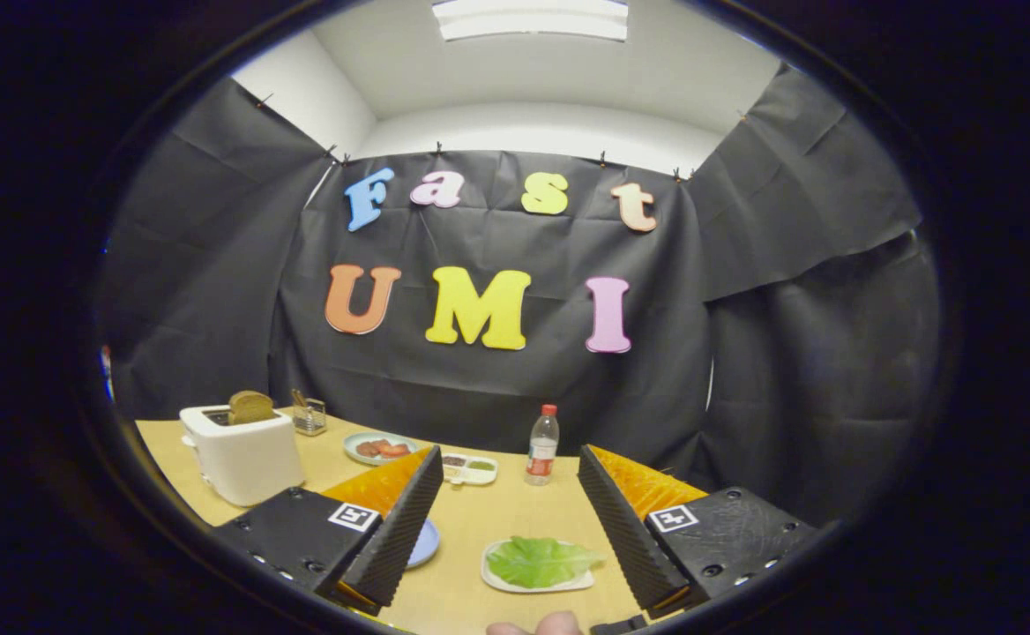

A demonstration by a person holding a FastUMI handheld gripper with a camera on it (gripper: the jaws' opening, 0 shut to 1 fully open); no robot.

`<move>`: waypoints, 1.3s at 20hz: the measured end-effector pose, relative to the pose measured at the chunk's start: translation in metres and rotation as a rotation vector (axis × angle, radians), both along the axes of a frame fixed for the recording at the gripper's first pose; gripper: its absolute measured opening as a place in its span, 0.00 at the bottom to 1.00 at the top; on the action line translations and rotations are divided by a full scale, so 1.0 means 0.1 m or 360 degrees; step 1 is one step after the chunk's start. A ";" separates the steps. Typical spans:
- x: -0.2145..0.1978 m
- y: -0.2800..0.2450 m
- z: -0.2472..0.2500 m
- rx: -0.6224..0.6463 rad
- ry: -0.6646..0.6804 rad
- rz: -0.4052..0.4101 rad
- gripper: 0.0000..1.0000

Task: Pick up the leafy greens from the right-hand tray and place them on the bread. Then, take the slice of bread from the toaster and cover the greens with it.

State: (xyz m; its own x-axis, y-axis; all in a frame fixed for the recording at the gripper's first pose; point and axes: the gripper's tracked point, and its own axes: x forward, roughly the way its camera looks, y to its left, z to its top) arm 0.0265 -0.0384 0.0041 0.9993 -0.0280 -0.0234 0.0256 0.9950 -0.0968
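Greens (540, 561) on tray (496, 578) near bench front edge, between my gripper (511, 529) fingers; wide open, holding nothing.

Leafy greens (540, 561) on tray (496, 578), between spread fingers (400, 516) of gripper (510, 520). Toaster (242, 451) far left on table (497, 516), bread slice (251, 407) in its slot. Beyond fingers: plate (380, 447), divided dish (469, 468), then bottle (542, 446) right of both.

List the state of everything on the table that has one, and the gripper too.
gripper: open, fingers spread, holding nothing
leafy greens: lying flat on their white tray, between the fingers
bread slice: standing up out of the toaster
bottle: upright, red cap on
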 end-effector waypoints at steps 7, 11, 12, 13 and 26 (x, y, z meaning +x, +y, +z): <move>0.37 -0.38 -0.68 0.0047 0.0311 -0.0052 0.95; 0.60 -0.35 -1.17 0.0043 0.0511 -0.0038 0.95; 0.66 -0.33 -1.33 0.0063 0.0575 -0.0037 0.95; 0.72 -0.31 -1.48 0.0070 0.0637 -0.0040 0.95; 1.09 -0.32 -2.50 0.0063 0.1100 -0.0087 0.96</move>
State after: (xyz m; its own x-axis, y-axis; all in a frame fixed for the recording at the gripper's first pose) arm 0.1357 -0.0702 -0.2459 0.7520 -0.0640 -0.6561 0.0215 0.9971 -0.0726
